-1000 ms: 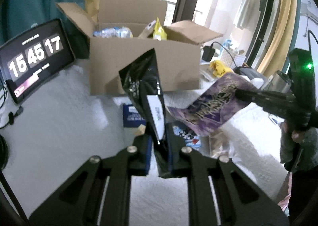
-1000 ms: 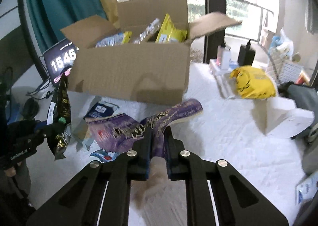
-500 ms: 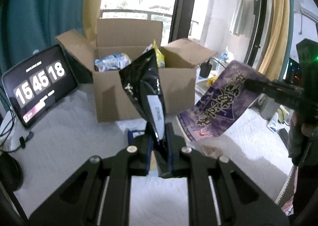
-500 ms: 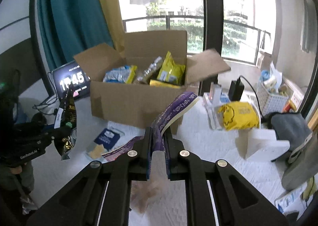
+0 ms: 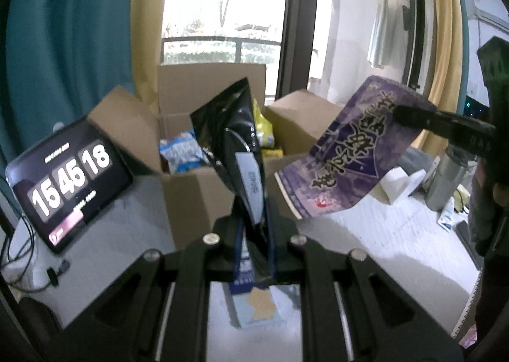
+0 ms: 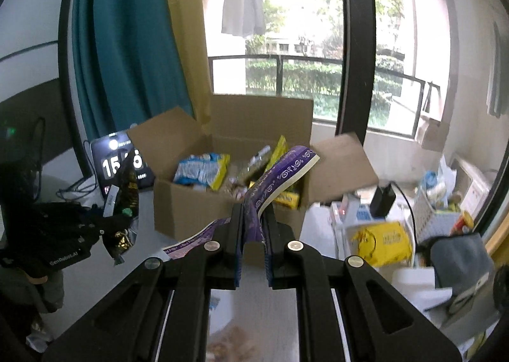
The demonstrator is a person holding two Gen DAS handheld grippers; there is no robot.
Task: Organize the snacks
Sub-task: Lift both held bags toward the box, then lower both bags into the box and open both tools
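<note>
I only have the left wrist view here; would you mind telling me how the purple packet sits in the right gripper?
Observer: The purple packet is pinched near one end by the right gripper, and its free end curls toward the cardboard box.
Operator: Thank you. What lies right of the box, beyond my frame?
Observer: A yellow packet rests on the table, in front of a white mesh basket.
Operator: And does my left gripper look secure from there?
Observer: Yes; the left gripper is clamped on the black packet, which hangs clear of the table, left of the box.
</note>
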